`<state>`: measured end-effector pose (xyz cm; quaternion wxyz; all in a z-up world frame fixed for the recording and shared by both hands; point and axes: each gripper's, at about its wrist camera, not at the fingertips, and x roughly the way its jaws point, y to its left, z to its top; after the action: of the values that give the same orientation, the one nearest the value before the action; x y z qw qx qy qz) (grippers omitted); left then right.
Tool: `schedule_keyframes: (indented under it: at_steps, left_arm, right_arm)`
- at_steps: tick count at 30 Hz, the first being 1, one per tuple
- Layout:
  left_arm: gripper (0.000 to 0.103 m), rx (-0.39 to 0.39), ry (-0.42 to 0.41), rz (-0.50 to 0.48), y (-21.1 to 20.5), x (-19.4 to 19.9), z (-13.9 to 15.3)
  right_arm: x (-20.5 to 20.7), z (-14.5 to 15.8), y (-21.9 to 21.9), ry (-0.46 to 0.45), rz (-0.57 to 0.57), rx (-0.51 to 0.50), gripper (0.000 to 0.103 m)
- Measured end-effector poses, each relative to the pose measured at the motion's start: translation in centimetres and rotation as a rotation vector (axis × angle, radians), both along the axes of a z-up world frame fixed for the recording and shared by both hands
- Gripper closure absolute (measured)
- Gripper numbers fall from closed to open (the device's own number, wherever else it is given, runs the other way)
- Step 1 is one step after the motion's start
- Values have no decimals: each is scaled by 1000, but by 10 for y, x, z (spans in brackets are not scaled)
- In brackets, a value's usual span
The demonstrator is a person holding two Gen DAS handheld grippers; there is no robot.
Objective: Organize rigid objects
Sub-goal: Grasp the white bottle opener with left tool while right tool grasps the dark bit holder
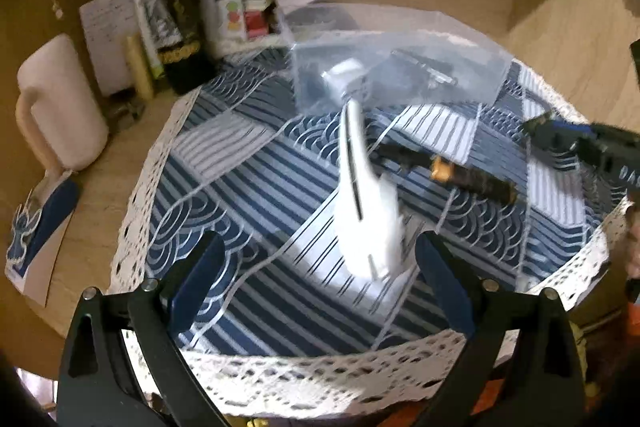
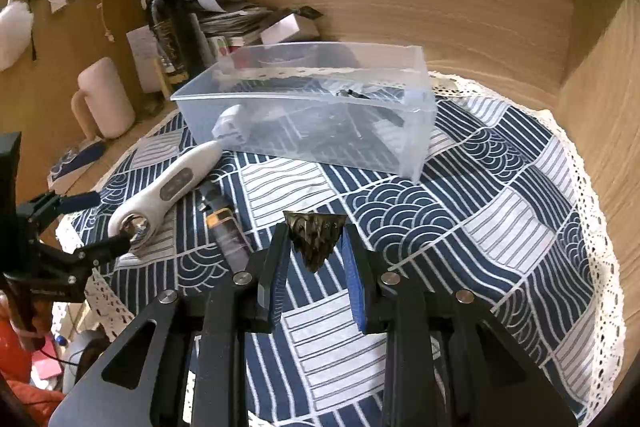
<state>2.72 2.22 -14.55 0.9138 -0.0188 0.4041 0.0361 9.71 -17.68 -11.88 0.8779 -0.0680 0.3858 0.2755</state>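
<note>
Left wrist view: left gripper [image 1: 316, 279] spread wide, empty; white handheld device [image 1: 366, 203] between its fingers on the cloth, long axis pointing ahead toward the clear bin [image 1: 400, 67].
Right wrist view: right gripper [image 2: 316, 247] clenched on dark faceted object [image 2: 315, 237]; bin [image 2: 312, 107] ahead; left gripper nearer the device [image 2: 168, 191].

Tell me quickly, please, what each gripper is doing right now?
Left gripper: open, holding nothing, over the white opener.
Right gripper: closed on a dark faceted object.

Wooden desk [image 2: 592, 131] carries patterned cloth [image 2: 500, 195], mug [image 2: 106, 99], bottle [image 2: 168, 23]
</note>
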Motion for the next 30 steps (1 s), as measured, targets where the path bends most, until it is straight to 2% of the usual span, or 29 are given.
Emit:
schedule_keyframes:
  at_steps: [3,5,7,8,10,11,19,30]
  left_arm:
    - [6,3,-21,-28,-7,11,2]
    - [8,-7,-5,-37,-9,22,-4]
    - [26,-31,27,-47,-9,30,-12]
    - [44,-46,52,-52,-9,33,-17]
    - [56,-47,41,-51,-8,32,-19]
    - [66,-60,44,-73,-8,30,-17]
    - [66,-30,3,-101,-6,14,4]
    - [66,-39,-141,-100,11,4,65]
  right_arm:
    - [-2,0,1,2,1,5,79]
    - [-2,0,2,2,2,7,79]
    - [-3,1,2,1,2,7,79]
    - [-3,2,2,-1,3,6,79]
    - [-3,2,3,-2,3,6,79]
    - [-2,2,3,-2,3,6,79]
    - [-1,9,6,-22,10,24,79]
    - [-1,33,5,-91,3,63,79]
